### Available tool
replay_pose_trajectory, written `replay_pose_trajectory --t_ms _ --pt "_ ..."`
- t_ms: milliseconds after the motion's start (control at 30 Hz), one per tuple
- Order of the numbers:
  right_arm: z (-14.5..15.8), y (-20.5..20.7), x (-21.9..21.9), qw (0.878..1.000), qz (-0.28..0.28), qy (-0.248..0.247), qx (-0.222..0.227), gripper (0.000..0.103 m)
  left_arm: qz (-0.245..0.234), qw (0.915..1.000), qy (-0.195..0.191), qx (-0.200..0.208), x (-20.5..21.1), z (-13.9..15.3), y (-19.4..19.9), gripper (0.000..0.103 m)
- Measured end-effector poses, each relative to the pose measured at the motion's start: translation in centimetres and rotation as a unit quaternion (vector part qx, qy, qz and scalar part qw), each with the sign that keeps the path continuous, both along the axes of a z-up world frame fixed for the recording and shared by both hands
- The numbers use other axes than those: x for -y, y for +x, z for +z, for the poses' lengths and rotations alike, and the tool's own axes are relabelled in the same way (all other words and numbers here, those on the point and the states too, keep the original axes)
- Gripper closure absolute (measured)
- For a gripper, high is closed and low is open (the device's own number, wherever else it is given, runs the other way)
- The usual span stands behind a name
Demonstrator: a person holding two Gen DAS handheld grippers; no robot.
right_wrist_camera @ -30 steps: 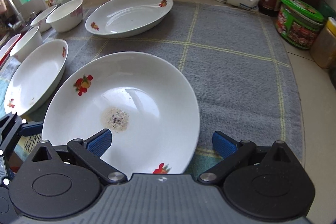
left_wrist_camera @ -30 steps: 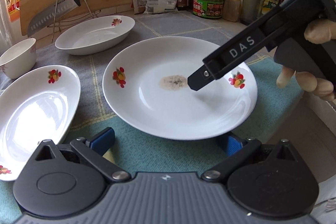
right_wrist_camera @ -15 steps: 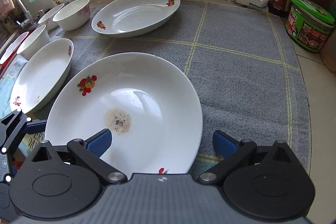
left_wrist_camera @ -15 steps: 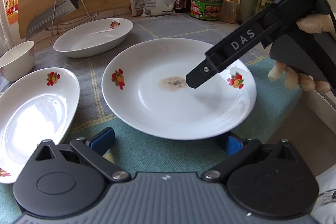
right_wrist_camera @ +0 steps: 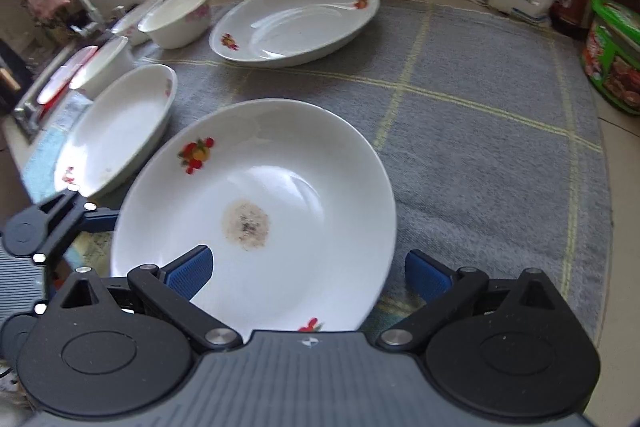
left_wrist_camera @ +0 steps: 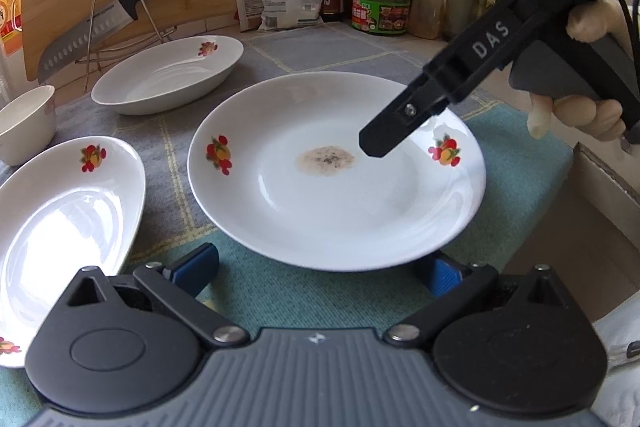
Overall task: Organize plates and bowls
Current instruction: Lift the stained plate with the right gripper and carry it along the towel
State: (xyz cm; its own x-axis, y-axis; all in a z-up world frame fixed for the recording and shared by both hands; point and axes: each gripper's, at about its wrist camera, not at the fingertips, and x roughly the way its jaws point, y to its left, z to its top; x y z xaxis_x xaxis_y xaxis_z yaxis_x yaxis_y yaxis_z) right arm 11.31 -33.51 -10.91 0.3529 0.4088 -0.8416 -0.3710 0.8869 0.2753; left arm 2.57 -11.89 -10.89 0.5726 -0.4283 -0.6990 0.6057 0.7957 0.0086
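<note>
Between open right claw [right_wrist_camera: 308,277] pads, stained plate [right_wrist_camera: 280,163]

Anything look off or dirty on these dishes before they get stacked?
Yes: the round plate in the middle carries a dried brownish residue patch with dark specks at its centre. The oval dish behind it looks clean by comparison.
</note>
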Motion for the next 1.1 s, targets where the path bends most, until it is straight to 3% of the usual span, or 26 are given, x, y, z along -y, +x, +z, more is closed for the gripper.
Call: replay_pose_trajectory --t_ms 400,833,1100 --pt "0.2 4.0 -0.5 0.993 0.105 0.039 -0.042 0.000 -0.032 0.9992 0.014 0.019 0.3 0.1 0.0 0.000" --pt "-0.5 6.4 -0.1 0.986 0.110 0.086 -0.092 0.000 -0.050 0.9981 0.027 0.025 0.5 0.3 0.2 0.000" --pt "-0.5 6.7 -0.3 0.984 0.118 0.083 -0.105 0.000 -0.065 0.9969 0.037 0.024 0.8 0.5 0.5 0.000"
